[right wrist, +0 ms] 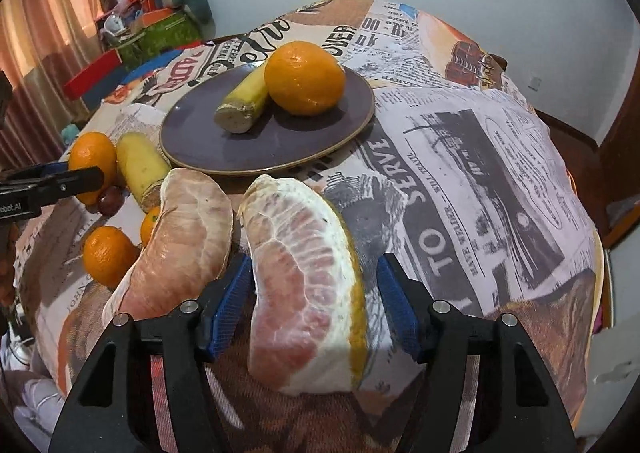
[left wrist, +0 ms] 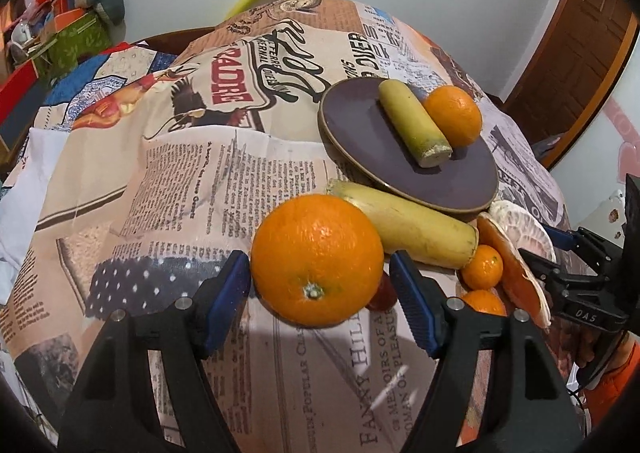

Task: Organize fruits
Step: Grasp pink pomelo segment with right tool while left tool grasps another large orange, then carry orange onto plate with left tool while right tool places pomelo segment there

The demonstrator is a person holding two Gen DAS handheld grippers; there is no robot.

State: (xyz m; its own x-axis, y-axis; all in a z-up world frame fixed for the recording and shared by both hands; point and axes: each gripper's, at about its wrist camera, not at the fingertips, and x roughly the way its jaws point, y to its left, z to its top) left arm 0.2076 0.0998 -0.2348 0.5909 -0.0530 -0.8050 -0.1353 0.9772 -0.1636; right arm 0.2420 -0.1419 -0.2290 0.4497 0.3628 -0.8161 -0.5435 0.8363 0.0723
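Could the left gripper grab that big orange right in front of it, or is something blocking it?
Probably yes. The left gripper already has its open jaws on either side of the big orange, with nothing between pads and fruit. The banana piece leans close behind but doesn't block the sides.

The desk is covered by a matt cloth point(left wrist: 192, 181) printed like newspaper, creased in places. A smooth, dull-sheened plate point(right wrist: 280, 145), seemingly glazed ceramic, is seen on it. The large orange point(left wrist: 316, 259) is marked by a glossy, finely pitted rind. The peeled pomelo wedge point(right wrist: 304, 293) is clad in dry, veined, matt membrane. The fingers point(left wrist: 230, 293) are faced with ribbed blue pads, probably rubber, on matt black plastic set with metal pins.
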